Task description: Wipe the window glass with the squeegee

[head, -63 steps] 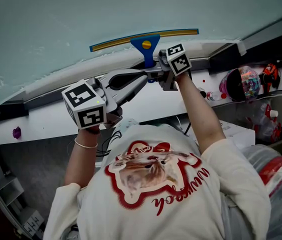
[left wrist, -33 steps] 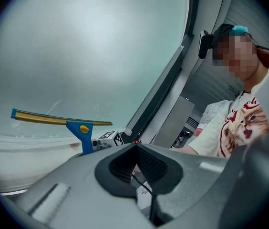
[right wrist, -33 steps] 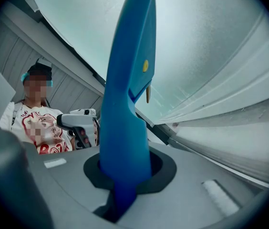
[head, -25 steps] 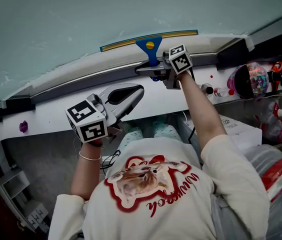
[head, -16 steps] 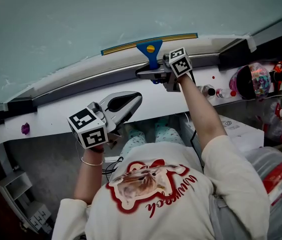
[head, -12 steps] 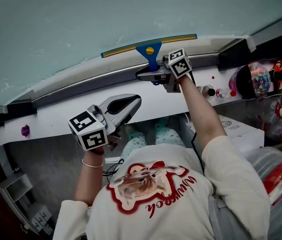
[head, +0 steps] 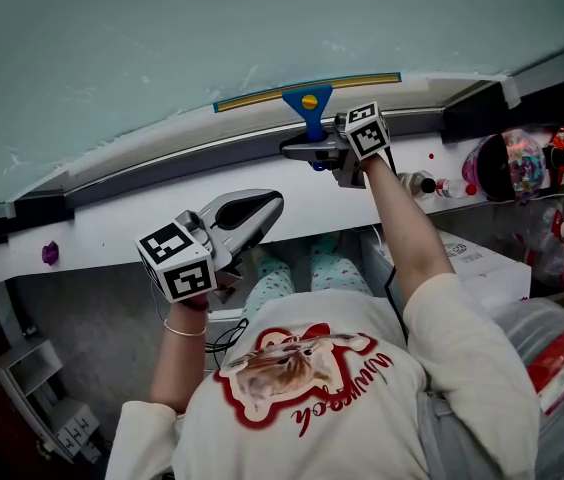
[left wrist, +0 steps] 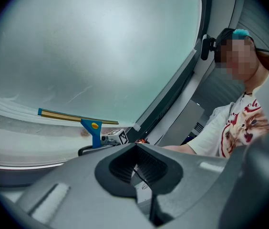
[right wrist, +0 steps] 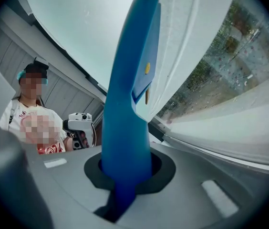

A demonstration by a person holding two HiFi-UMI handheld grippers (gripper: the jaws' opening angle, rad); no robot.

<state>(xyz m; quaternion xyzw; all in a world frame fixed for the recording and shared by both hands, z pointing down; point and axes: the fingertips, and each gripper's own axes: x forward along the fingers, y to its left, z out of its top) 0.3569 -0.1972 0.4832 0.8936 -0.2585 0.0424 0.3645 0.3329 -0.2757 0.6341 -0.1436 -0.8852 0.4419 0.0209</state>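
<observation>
The squeegee (head: pixel 309 108) has a blue handle and a yellow-edged blade, and the blade lies along the bottom edge of the window glass (head: pixel 162 38). My right gripper (head: pixel 318 150) is shut on the lower end of the handle, just below the sill. In the right gripper view the blue squeegee handle (right wrist: pixel 129 104) rises from between the jaws against the glass (right wrist: pixel 77 27). My left gripper (head: pixel 274 201) hangs lower left, away from the window, shut with nothing in it. From the left gripper (left wrist: pixel 135 149) the squeegee (left wrist: pixel 94 128) shows across the glass (left wrist: pixel 77 56).
A white sill and grey frame rail (head: pixel 162 163) run under the glass. A small purple object (head: pixel 50 253) sits on the ledge at left. Bottles and a colourful bag (head: pixel 507 163) are at right, a white box (head: pixel 472 263) below them, and a shelf unit (head: pixel 22 388) lower left.
The left gripper has dropped from beside the right one to well below the sill. The squeegee and right gripper have slid a little to the right along the glass's bottom edge.
</observation>
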